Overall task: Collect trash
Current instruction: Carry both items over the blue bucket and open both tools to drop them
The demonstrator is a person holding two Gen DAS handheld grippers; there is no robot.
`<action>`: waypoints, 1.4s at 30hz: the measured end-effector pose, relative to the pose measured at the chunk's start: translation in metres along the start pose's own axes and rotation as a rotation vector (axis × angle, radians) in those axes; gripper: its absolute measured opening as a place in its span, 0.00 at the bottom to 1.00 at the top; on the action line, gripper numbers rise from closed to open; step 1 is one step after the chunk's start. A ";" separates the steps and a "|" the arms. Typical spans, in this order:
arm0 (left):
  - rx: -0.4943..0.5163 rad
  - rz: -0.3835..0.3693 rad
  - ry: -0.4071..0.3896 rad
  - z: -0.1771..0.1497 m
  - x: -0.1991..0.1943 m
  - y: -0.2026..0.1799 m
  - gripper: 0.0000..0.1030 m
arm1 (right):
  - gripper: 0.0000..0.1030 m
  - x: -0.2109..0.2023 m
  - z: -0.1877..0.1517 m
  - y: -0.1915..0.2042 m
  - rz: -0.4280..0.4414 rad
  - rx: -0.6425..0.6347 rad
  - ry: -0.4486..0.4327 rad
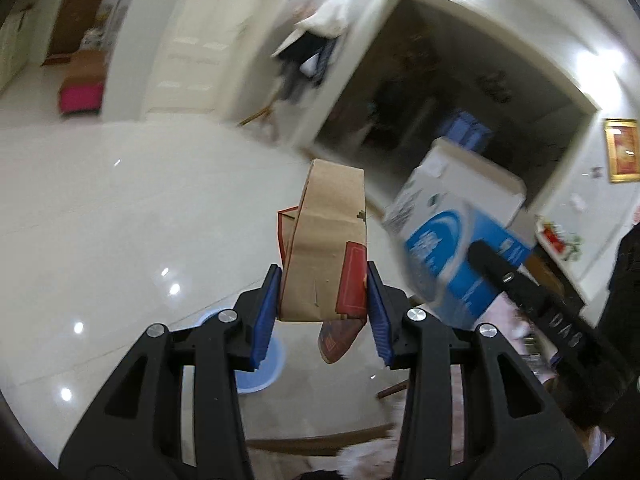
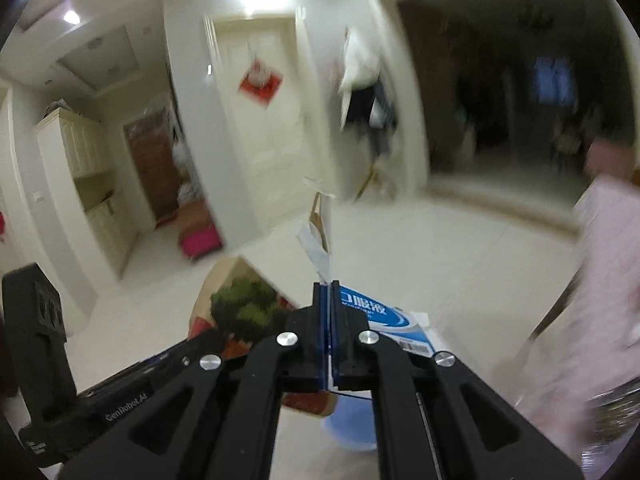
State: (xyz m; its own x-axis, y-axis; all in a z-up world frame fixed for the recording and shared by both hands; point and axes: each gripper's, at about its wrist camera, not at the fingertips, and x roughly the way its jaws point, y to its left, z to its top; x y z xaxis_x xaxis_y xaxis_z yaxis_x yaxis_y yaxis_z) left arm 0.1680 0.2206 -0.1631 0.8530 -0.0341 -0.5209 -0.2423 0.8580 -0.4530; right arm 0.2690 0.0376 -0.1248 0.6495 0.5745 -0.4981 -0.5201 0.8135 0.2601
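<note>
My left gripper [image 1: 323, 276] is shut on a brown cardboard carton [image 1: 328, 240] with red print, its blue pads pressing on both sides. The same carton [image 2: 240, 304], showing a green picture, hangs low at the left in the right wrist view. My right gripper [image 2: 331, 286] is shut on the thin edge of a white and blue box [image 2: 380, 314], and a torn flap of it sticks up past the fingertips. In the left wrist view that box [image 1: 452, 248] hangs to the right of the carton. Both items are in the air above a light blue bin [image 2: 352, 428].
The blue bin [image 1: 258, 364] stands on the glossy white tiled floor [image 1: 120, 220]. A rack hung with clothes [image 1: 316, 48] stands beside a dark doorway [image 1: 440, 92]. A pink stool [image 1: 80, 96] is far left. A pink sleeve [image 2: 600, 280] fills the right side.
</note>
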 end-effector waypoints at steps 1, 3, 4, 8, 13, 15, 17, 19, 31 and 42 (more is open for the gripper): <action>0.002 0.029 0.025 -0.003 0.013 0.009 0.39 | 0.03 0.032 -0.011 -0.006 0.006 0.026 0.071; 0.009 0.094 0.088 -0.013 0.052 0.027 0.39 | 0.03 0.074 -0.031 -0.011 0.001 0.053 0.152; 0.006 0.106 0.121 -0.019 0.068 0.034 0.39 | 0.03 0.103 -0.045 -0.019 -0.022 0.059 0.201; -0.015 0.149 0.277 -0.044 0.152 0.062 0.39 | 0.03 0.187 -0.092 -0.054 -0.068 0.138 0.357; -0.049 0.175 0.389 -0.065 0.236 0.086 0.42 | 0.03 0.252 -0.134 -0.101 -0.164 0.228 0.460; -0.053 0.192 0.408 -0.069 0.264 0.090 0.46 | 0.03 0.263 -0.144 -0.111 -0.184 0.259 0.474; -0.064 0.202 0.431 -0.075 0.279 0.097 0.55 | 0.03 0.272 -0.150 -0.122 -0.205 0.282 0.475; -0.073 0.228 0.457 -0.075 0.298 0.102 0.63 | 0.03 0.278 -0.154 -0.127 -0.214 0.284 0.474; -0.122 0.250 0.501 -0.090 0.297 0.115 0.66 | 0.03 0.290 -0.169 -0.115 -0.139 0.315 0.510; -0.158 0.267 0.404 -0.062 0.247 0.113 0.67 | 0.41 0.282 -0.136 -0.094 -0.035 0.348 0.446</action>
State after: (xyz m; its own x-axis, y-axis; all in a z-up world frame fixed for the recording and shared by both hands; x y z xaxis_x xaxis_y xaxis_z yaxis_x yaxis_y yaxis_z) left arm 0.3222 0.2771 -0.3876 0.5123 -0.0462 -0.8576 -0.5213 0.7768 -0.3532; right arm 0.4258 0.1110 -0.4020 0.3267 0.5148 -0.7926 -0.2401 0.8563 0.4572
